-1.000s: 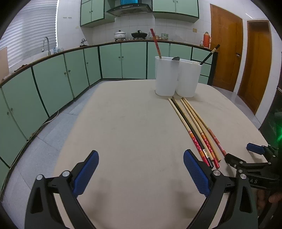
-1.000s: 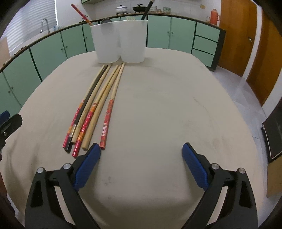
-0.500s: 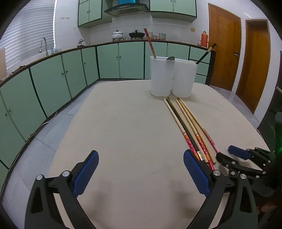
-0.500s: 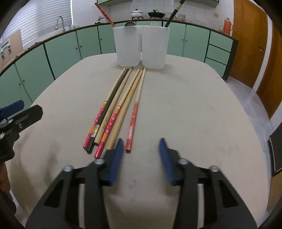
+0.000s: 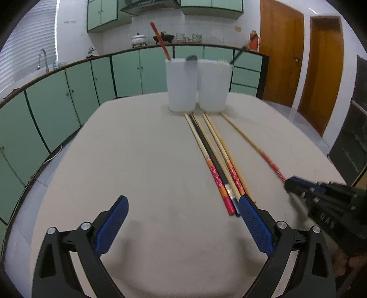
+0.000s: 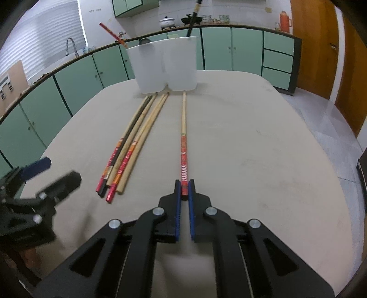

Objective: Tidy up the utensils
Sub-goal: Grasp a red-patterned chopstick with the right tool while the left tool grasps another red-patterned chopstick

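**A:** Since the right gripper (image 6: 184, 189) has its fingers pinching the red end of one chopstick (image 6: 183, 128), why grab it there and not midway?

**B:** I'd guess the red butt is the handle end, and it was nearest. Held there, the pale tip points at 12 o'clock toward the tubs (image 6: 165, 64), so it can go in tip first.

**A:** Is the stick off the counter (image 6: 252, 149) yet?

**B:** Can't tell. It lies apart from the others, with its far tip just short of the right tub.

**A:** And the remaining ones?

**B:** The bundle (image 6: 128, 146) sits at about 10 o'clock from the pinched stick, four side by side and touching, tips near the tubs. Lined up like that, each can be taken by its butt in turn.

**A:** What about the left gripper (image 5: 181, 213)?

**B:** Its fingers are spread wide with nothing between them; the right-hand finger sits just beside the bundle's butts. Probably waiting for its turn.

**A:** The tubs hold things already?

**B:** Yes, a red stick (image 5: 159, 41) and a dark handle (image 6: 193, 18) lean out of them.
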